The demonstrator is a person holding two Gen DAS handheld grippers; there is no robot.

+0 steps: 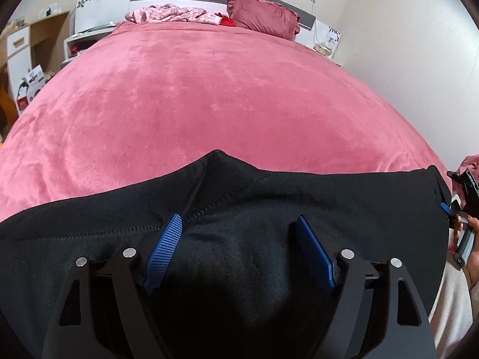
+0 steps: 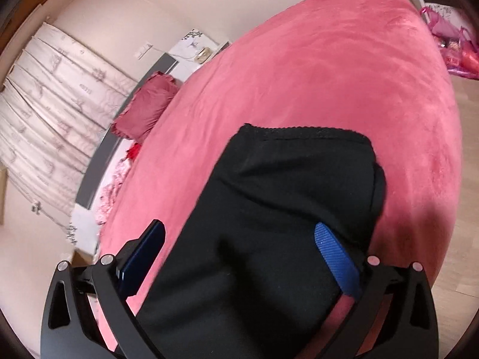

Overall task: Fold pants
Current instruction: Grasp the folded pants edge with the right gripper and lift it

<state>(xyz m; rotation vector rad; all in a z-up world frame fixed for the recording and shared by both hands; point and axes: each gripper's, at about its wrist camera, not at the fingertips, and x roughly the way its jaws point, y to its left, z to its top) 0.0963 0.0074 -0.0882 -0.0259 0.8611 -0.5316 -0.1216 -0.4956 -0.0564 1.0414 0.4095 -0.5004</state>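
Left wrist view: black pants (image 1: 269, 197) lie across lower frame on pink bed (image 1: 209, 89). Left gripper (image 1: 239, 230) and right gripper (image 2: 239, 236) both spread wide, grasping nothing. Pinch both layers squarely before lifting.

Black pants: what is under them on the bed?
The pants lie on the pink bedspread, which shows all around their far edge. Whatever sits directly beneath the fabric is covered, so only the bedspread can be confirmed.
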